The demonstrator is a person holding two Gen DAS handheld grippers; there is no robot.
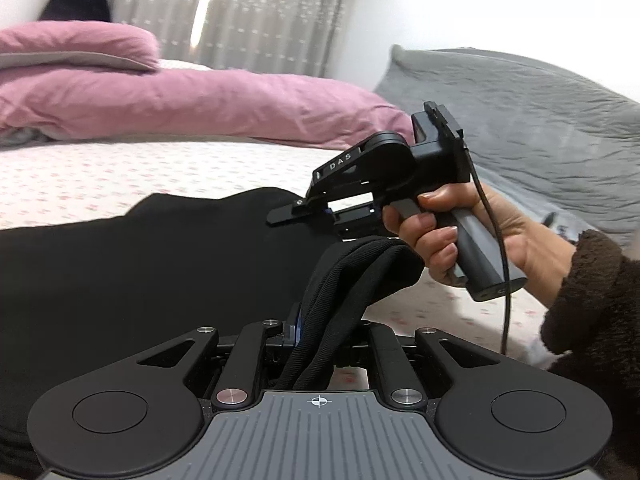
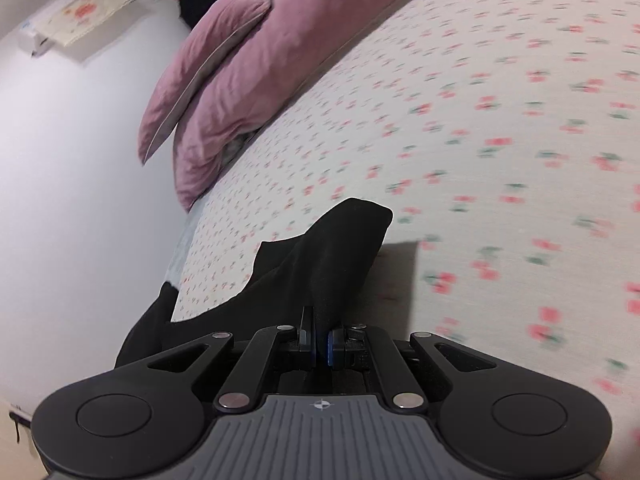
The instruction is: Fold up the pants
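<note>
So the black knit pants (image 1: 140, 264) are spread across the bed with the white cherry-print sheet (image 1: 100, 176), and both grippers have a piece of them. In the left wrist view, the left gripper (image 1: 310, 336) is clamped down on a thick bunched band of the black fabric, looks like a doubled-up edge, which rises out from between the fingers and arcs up and to the right. The rest of the pants lies flat off to the left, covering a big chunk of the sheet.

The same view shows the right gripper (image 1: 288, 214) out in front, held in the person's right hand (image 1: 452, 236) with a fuzzy dark brown sleeve (image 1: 592, 296) at the wrist. It's just above the pants, its finger tip down at the fabric; from this angle the grip itself is hard to make out.

The right wrist view settles it: the right gripper (image 2: 322, 344) is squeezed nearly closed, blue pads (image 2: 331, 350) pinching a thin fold of the pants (image 2: 320, 256), which stands up in a peak ahead of it and drapes away to the left over the bed edge.

A mauve pink quilt (image 1: 180, 100) is piled at the far side of the bed, with a grey blanket (image 1: 520, 120) to the right of it.
</note>
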